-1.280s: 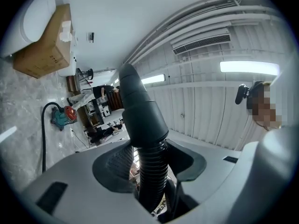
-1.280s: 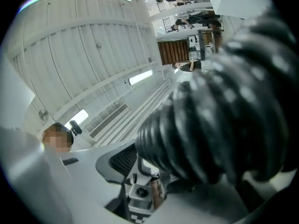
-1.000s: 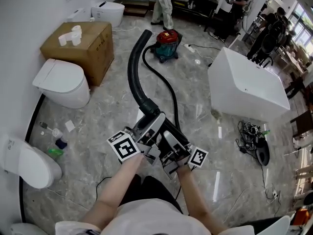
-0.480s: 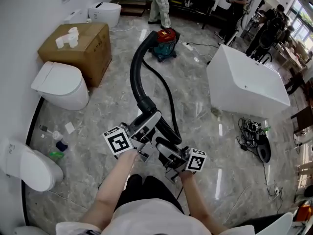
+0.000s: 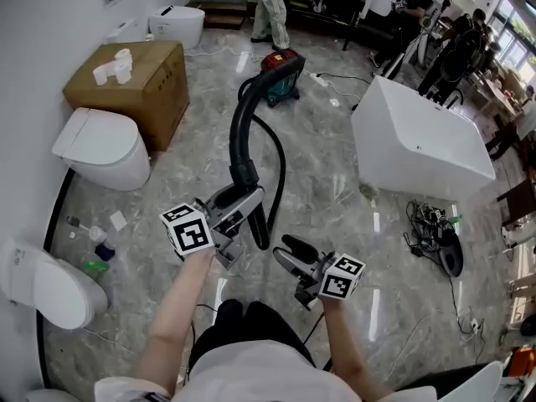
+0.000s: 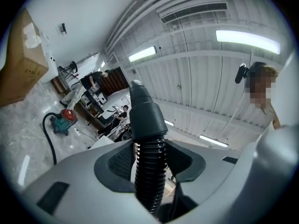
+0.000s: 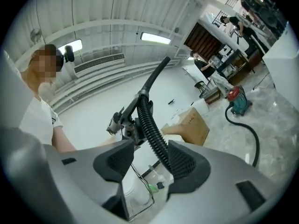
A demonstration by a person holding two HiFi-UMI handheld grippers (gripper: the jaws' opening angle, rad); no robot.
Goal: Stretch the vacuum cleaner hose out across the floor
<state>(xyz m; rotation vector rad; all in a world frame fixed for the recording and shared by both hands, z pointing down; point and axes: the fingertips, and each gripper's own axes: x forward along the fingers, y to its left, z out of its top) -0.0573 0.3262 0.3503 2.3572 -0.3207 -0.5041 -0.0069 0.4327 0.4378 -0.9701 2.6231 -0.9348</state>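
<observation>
My left hand-held gripper [image 5: 248, 201] pinches the black hose [image 5: 241, 132] near its free end. My right hand-held gripper [image 5: 289, 248] has just been opening. Its jaws are spread, and the hose end hangs just ahead of them, unpinched. The hose curves away to the vacuum cleaner [image 5: 280, 69] on the floor [image 5: 327, 166].

**Clearance, floor and surrounds**

- Centre: widest free lane is bare marble floor [image 5: 335, 182], between the hose [image 5: 241, 136] and the white bathtub [image 5: 423, 145].
- The hose's thin black run curves across that floor from the vacuum cleaner [image 5: 280, 75], which stands at the far end of the lane. A white power strip [image 5: 322, 80] lies just beside the vacuum cleaner.
- Left: crowded. The cardboard box [image 5: 142, 90] stands near the wall, with a toilet [image 5: 100, 145] just beside it. A second toilet [image 5: 42, 283] stands nearer. Small bottles [image 5: 96, 245] lie on the floor between the two toilets.
- Right: the bathtub blocks that side. A cable tangle [image 5: 435, 233] lies near its close corner.
- Far end: people [image 5: 272, 7] and furniture close it off.
</observation>
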